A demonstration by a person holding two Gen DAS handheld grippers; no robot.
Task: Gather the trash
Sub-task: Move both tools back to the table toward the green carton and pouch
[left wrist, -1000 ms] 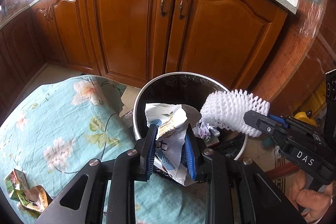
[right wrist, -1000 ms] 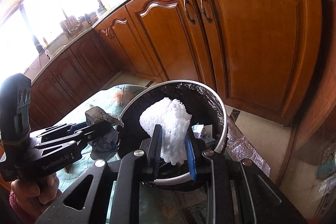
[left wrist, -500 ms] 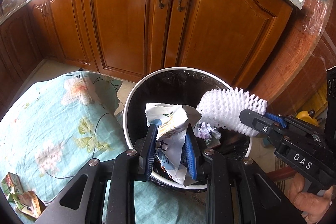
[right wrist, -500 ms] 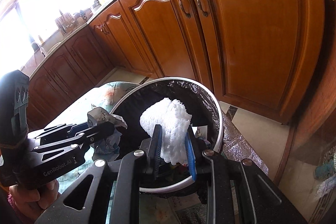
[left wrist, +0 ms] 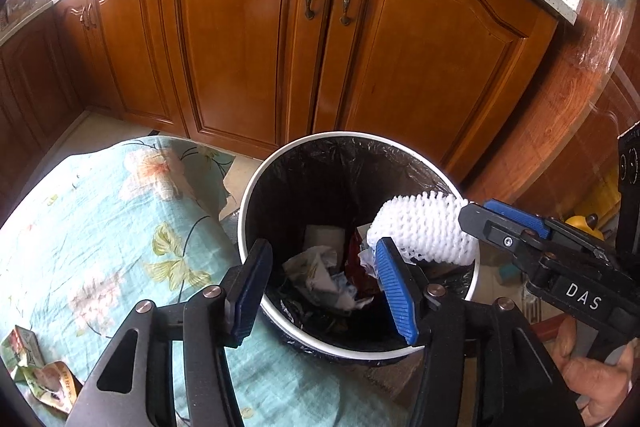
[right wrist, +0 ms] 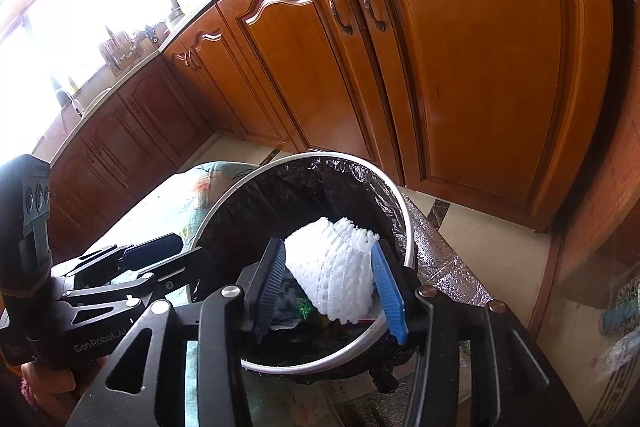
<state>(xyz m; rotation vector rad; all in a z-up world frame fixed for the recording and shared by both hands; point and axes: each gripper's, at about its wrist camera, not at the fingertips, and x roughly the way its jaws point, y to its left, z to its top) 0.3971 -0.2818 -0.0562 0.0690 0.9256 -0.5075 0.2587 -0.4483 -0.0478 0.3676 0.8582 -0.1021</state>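
A round white bin (left wrist: 256,187) with a black liner stands by the table edge; it also shows in the right wrist view (right wrist: 404,223). My left gripper (left wrist: 320,287) is open and empty above the bin's near rim. A crumpled paper wrapper (left wrist: 320,275) lies inside the bin among other trash. My right gripper (right wrist: 332,287) has its jaws spread wide around a white foam net sleeve (right wrist: 336,267), which still sits between the pads over the bin; the sleeve shows in the left wrist view (left wrist: 424,231) too.
A floral teal cloth (left wrist: 100,235) covers the table left of the bin. Torn green wrappers (left wrist: 36,371) lie at its near left corner. Wooden cabinet doors (left wrist: 248,39) stand close behind the bin. Tiled floor (right wrist: 480,239) lies to the right.
My left gripper opened and the paper wrapper dropped into the bin. My right gripper's jaws spread wider around the foam sleeve, which stays over the bin.
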